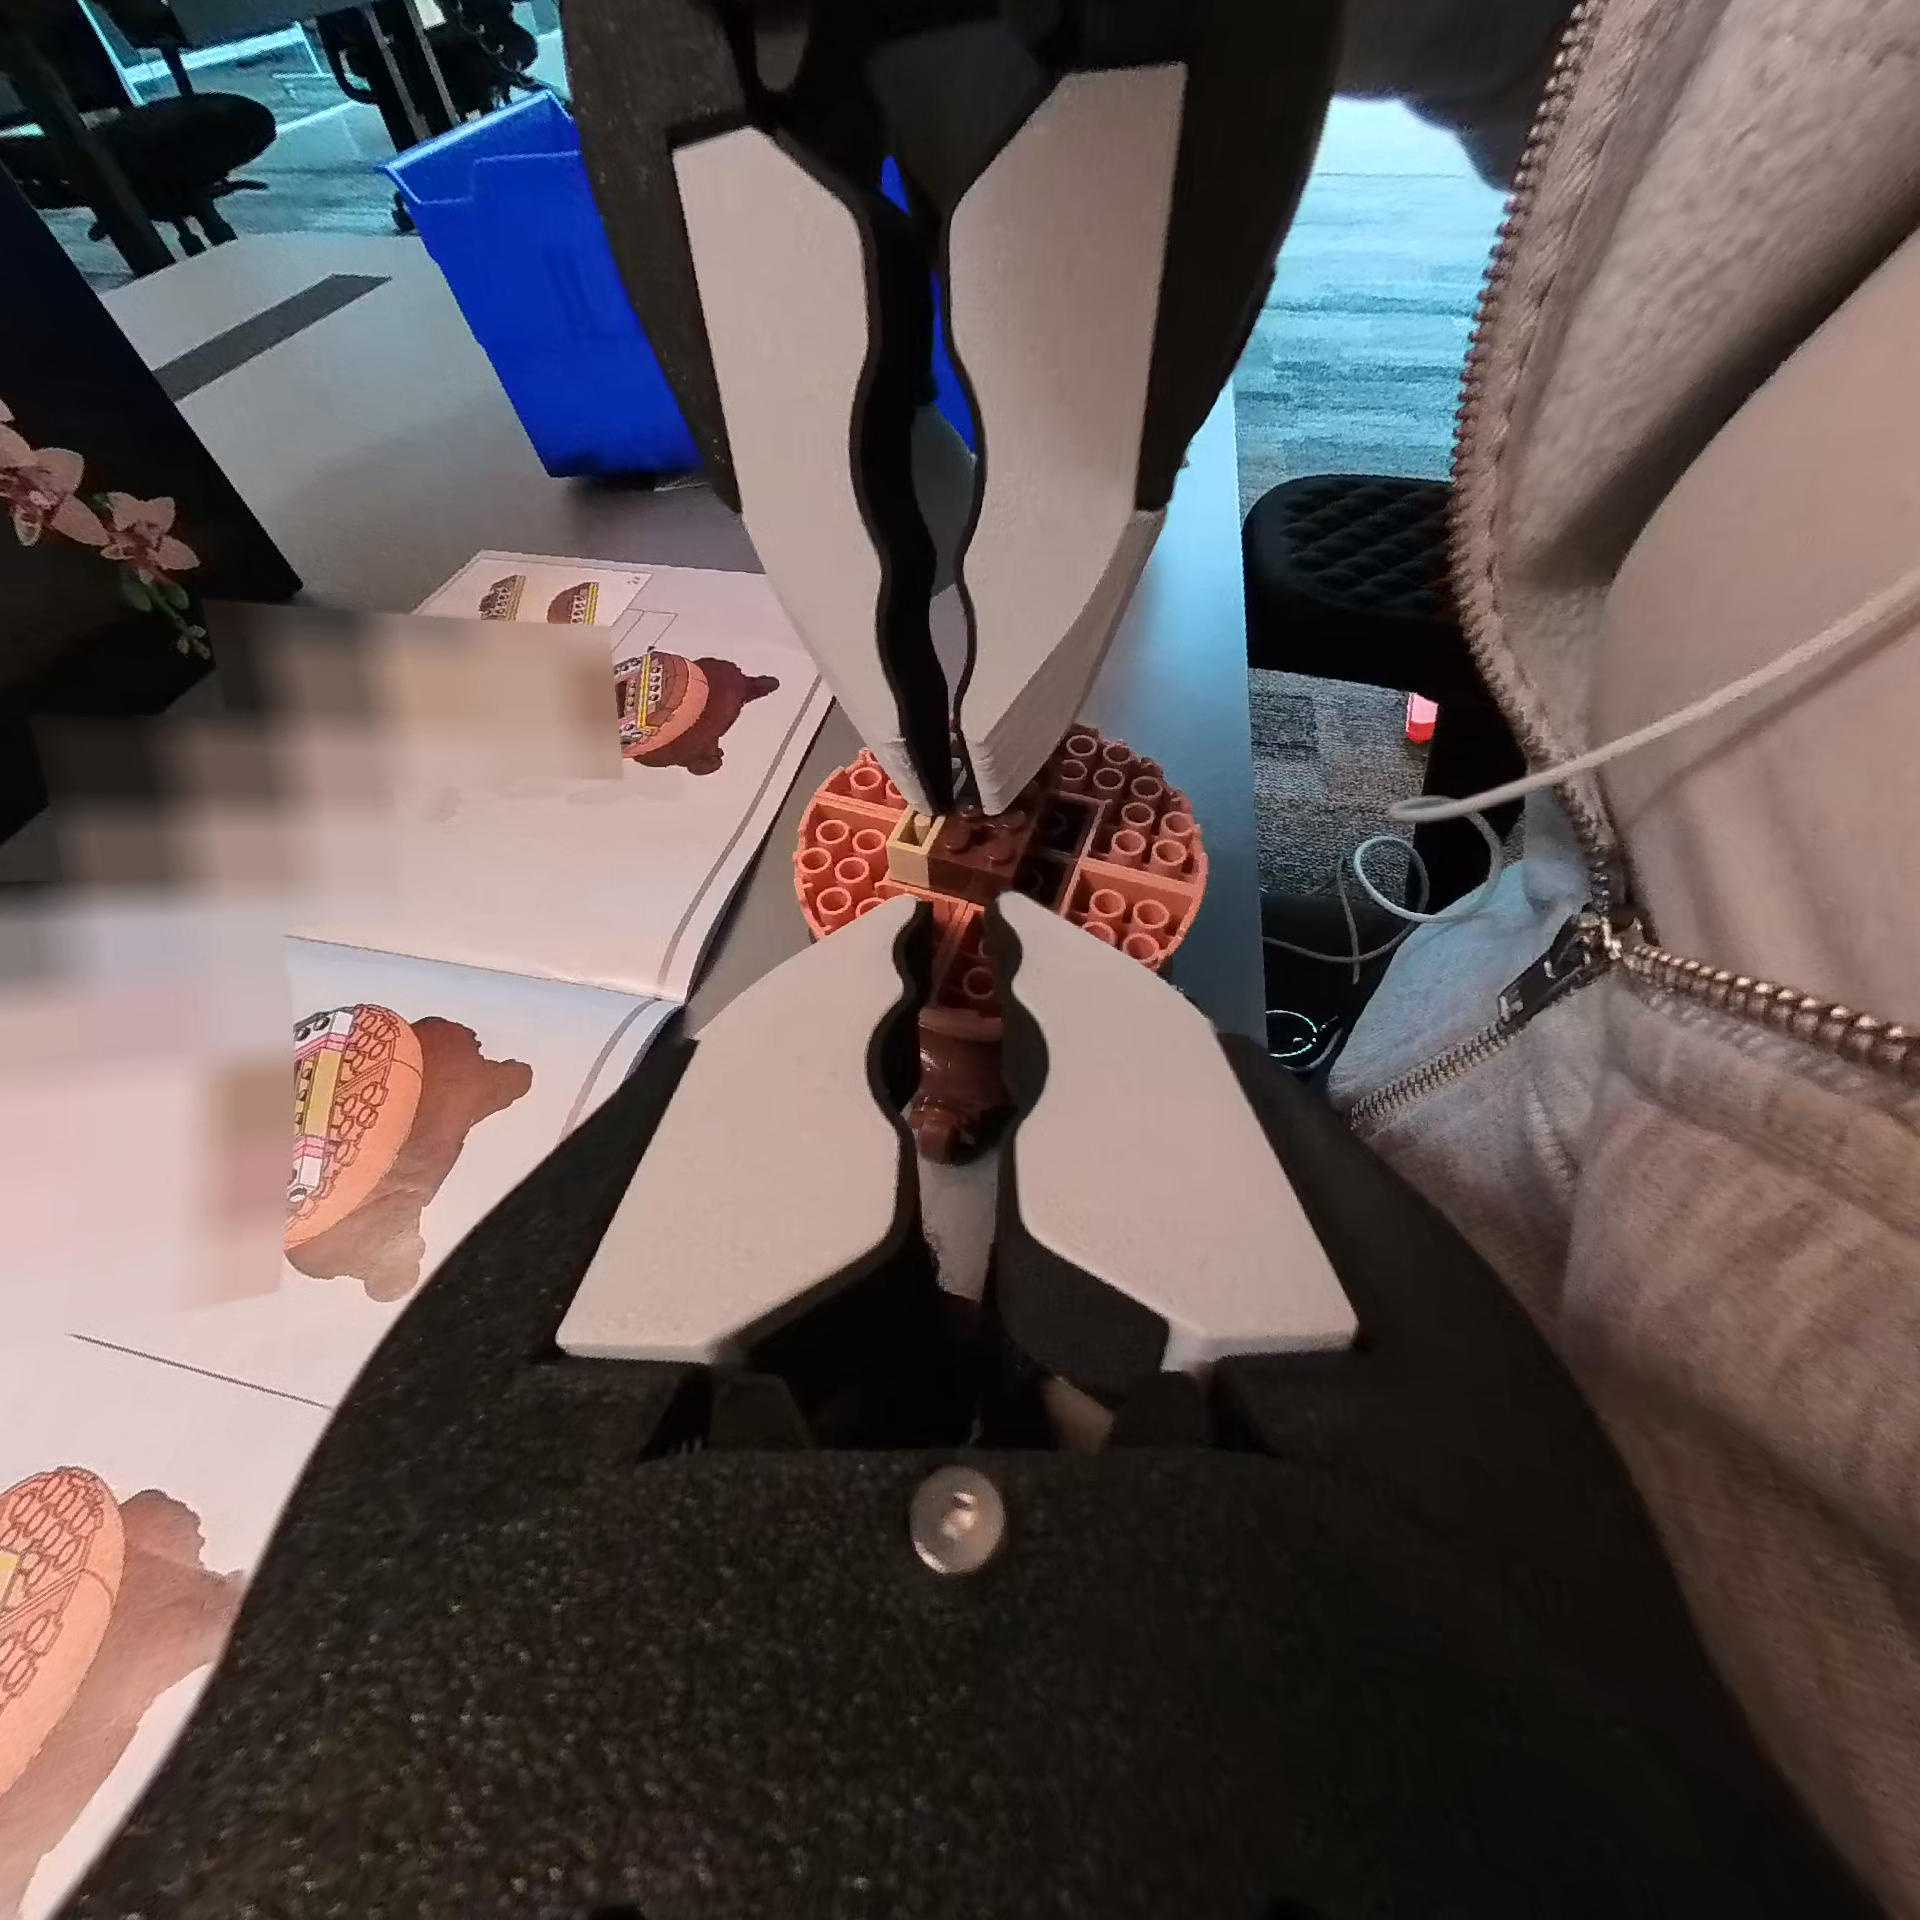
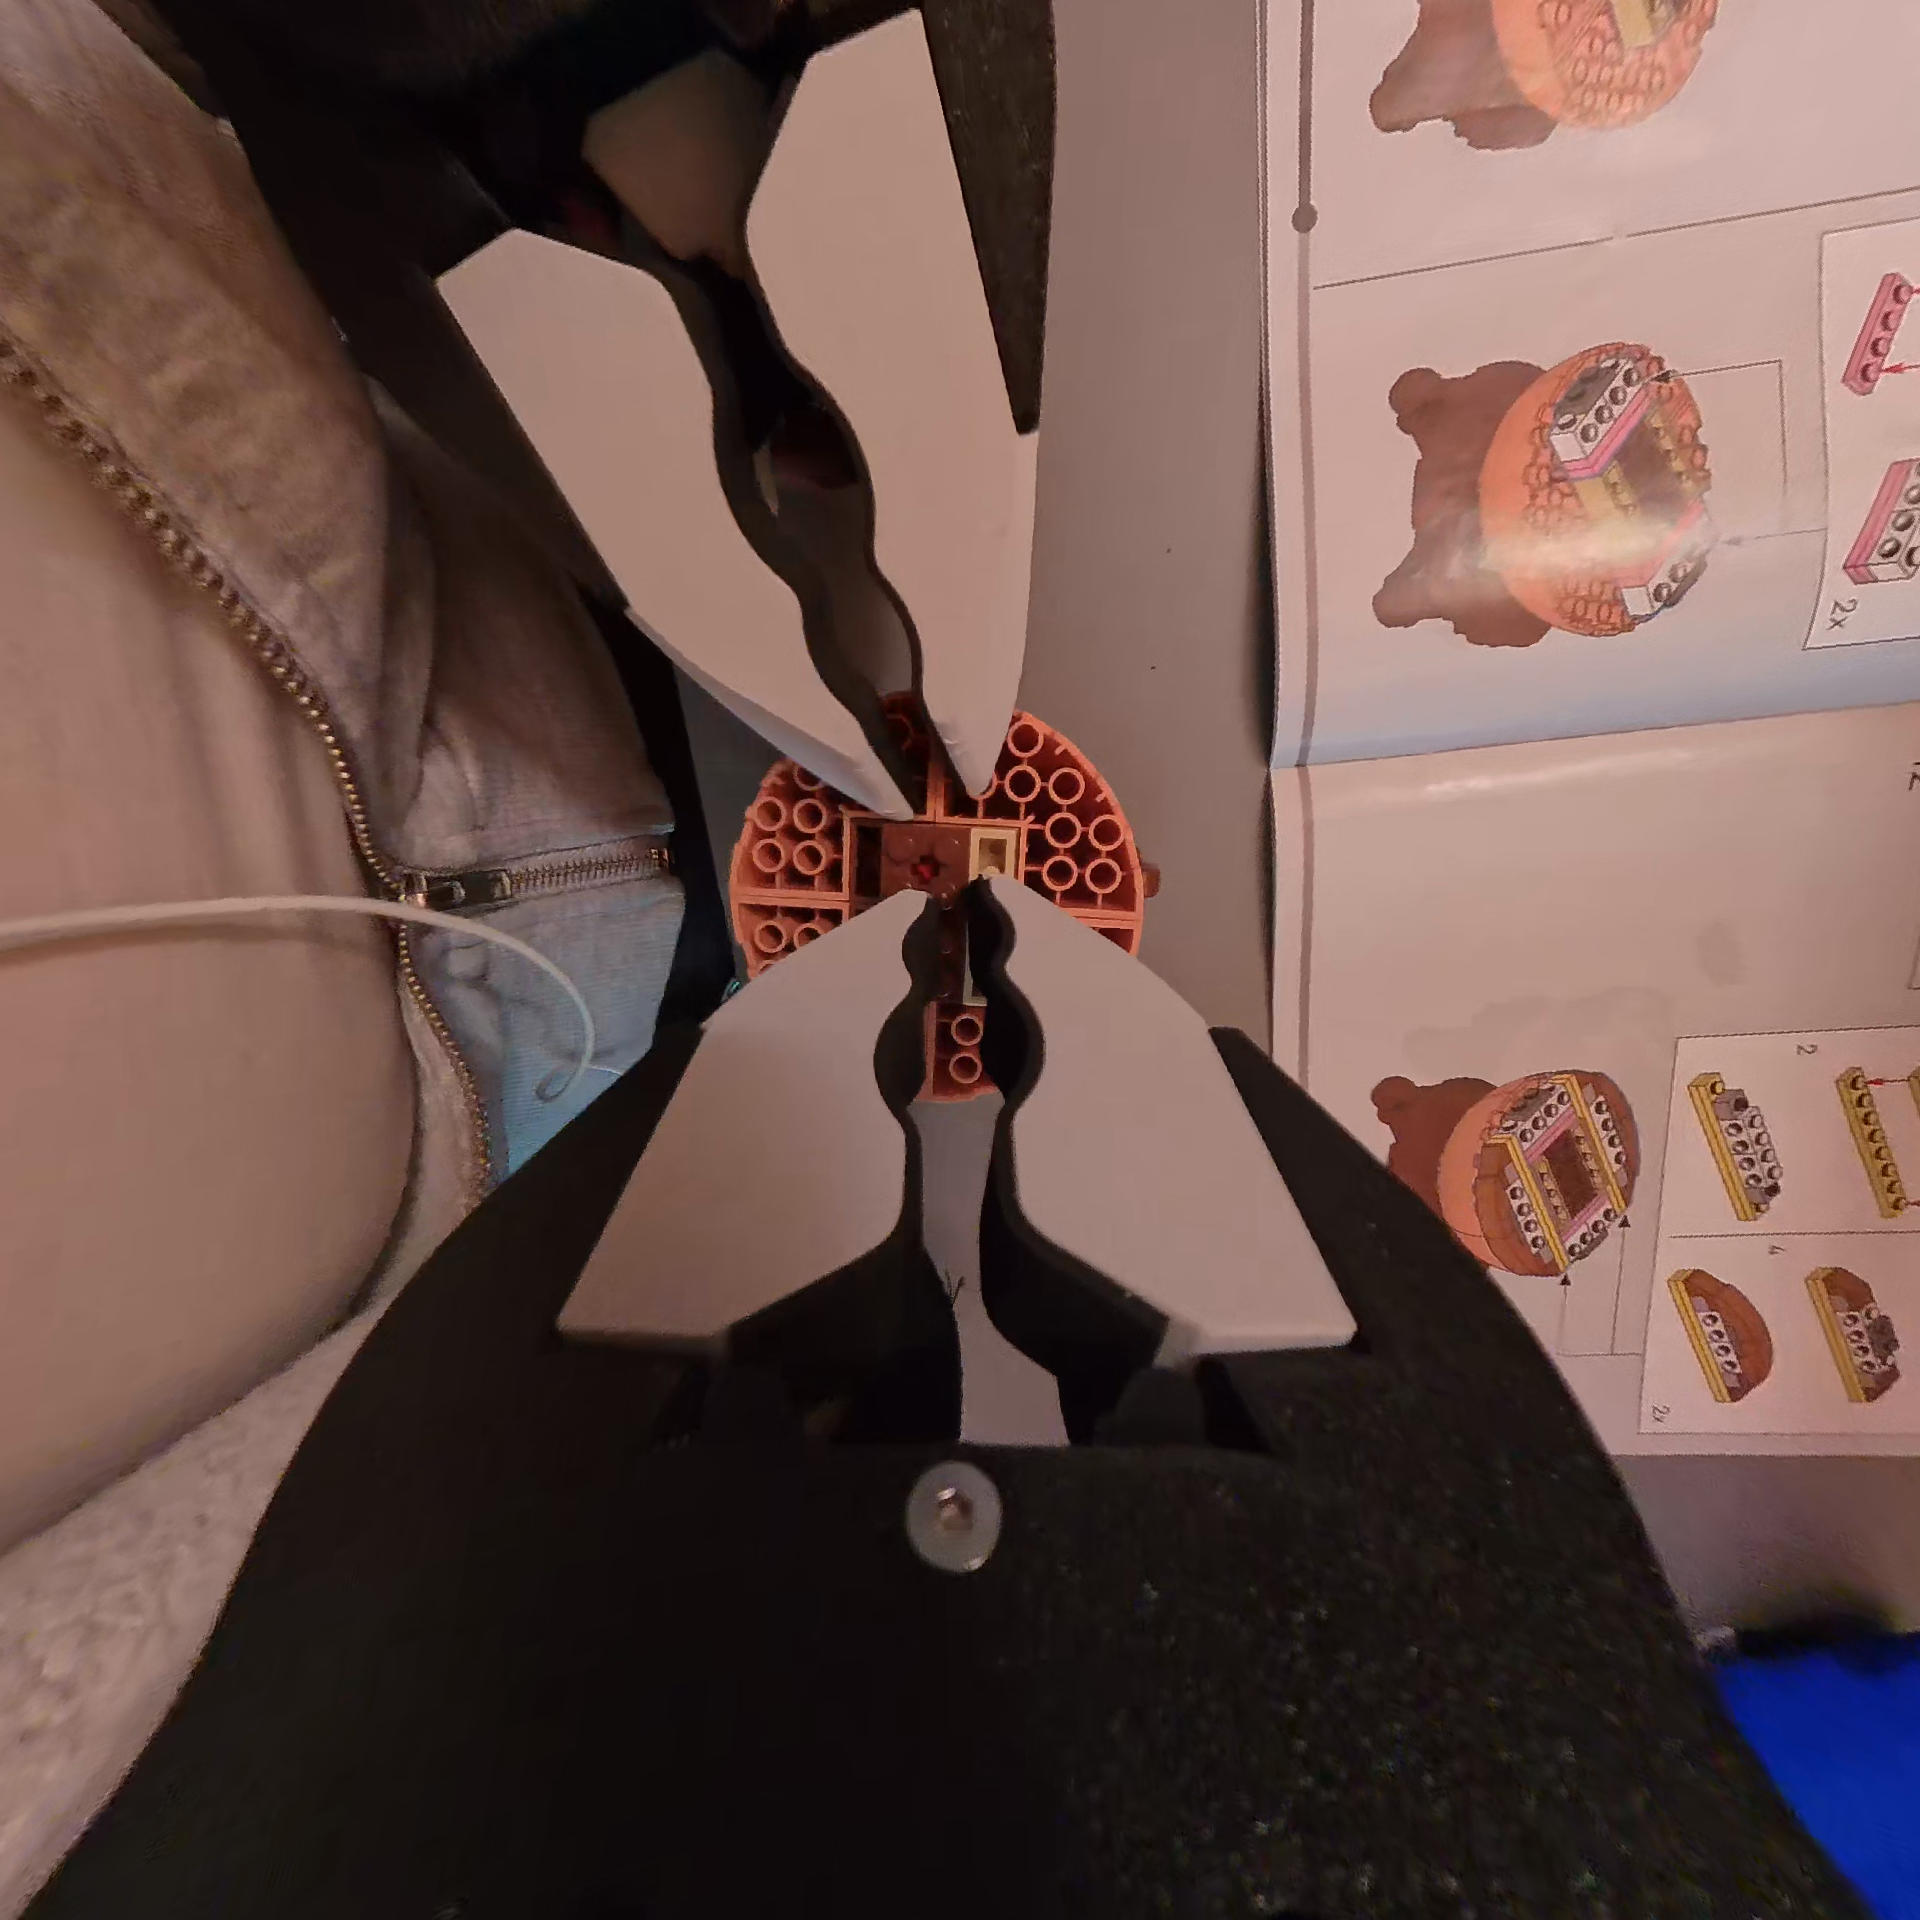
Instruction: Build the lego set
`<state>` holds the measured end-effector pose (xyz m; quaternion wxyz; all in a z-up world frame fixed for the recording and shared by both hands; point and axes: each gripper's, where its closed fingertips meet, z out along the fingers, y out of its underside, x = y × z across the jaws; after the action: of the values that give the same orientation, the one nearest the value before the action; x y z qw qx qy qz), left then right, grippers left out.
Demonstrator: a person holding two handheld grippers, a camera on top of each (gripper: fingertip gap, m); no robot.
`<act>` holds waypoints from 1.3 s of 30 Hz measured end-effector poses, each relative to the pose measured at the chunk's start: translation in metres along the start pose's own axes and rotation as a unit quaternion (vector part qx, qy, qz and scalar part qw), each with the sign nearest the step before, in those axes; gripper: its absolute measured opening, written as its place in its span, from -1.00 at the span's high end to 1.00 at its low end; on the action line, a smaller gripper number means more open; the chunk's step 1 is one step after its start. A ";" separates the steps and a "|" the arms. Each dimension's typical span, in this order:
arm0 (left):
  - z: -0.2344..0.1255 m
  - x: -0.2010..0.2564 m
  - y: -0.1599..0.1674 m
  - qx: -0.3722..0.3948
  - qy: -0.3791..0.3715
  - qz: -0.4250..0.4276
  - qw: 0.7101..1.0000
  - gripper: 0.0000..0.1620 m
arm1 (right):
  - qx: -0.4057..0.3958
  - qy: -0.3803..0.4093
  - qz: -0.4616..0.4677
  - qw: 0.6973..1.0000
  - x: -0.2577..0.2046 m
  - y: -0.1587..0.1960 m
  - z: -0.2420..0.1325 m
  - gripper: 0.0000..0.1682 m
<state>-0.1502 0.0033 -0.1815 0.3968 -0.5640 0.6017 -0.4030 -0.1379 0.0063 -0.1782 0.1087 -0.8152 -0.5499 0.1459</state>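
While the left gripper (image 1: 954, 904) clamps the lego model (image 1: 997, 862) low on its brown stem, the round salmon disc sits just beyond its fingertips, studs facing the camera. A short brown-and-tan brick row (image 1: 951, 847) runs crosswise over the disc's centre. From above, the right gripper (image 1: 948, 800) comes down with its tips nearly pressed together on that row — what it pinches is too small to tell. An instruction booklet (image 1: 499, 831) lies to the left, a grey zip jacket (image 1: 1662, 935) to the right.

Seen from the right gripper (image 2: 948, 902), its fingers are almost closed at the model (image 2: 940, 873)'s centre, tips touching the brown brick (image 2: 914, 862); the tan piece (image 2: 992, 852) lies just right of them. Opposite, the left gripper (image 2: 935, 800) grips the disc's far side — the booklet (image 2: 1558, 623) lies to the right.
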 end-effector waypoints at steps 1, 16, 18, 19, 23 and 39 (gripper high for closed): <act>0.000 -0.001 0.000 0.002 -0.004 0.001 1.000 0.92 | -0.004 0.005 -0.004 1.000 0.000 0.000 0.000 0.94; 0.001 -0.001 0.000 0.004 -0.006 -0.002 1.000 0.93 | -0.020 0.000 -0.011 1.000 0.000 0.000 0.000 0.94; 0.001 -0.001 0.000 0.005 -0.006 -0.002 1.000 0.93 | -0.019 0.000 -0.011 1.000 0.000 0.000 0.000 0.94; 0.001 -0.001 0.000 0.005 -0.006 -0.002 1.000 0.92 | -0.018 -0.001 -0.010 1.000 0.000 0.000 0.000 0.94; 0.000 -0.001 0.000 0.005 -0.006 -0.001 1.000 0.92 | -0.011 -0.001 -0.010 1.000 0.000 0.000 0.000 0.94; 0.000 -0.001 -0.001 -0.002 -0.022 0.004 1.000 0.92 | 0.039 0.034 -0.019 0.999 0.000 0.009 0.005 0.71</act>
<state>-0.1495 0.0046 -0.1810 0.4103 -0.5712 0.5958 -0.3879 -0.1322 0.0029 -0.1854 0.1614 -0.8044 -0.5549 0.1375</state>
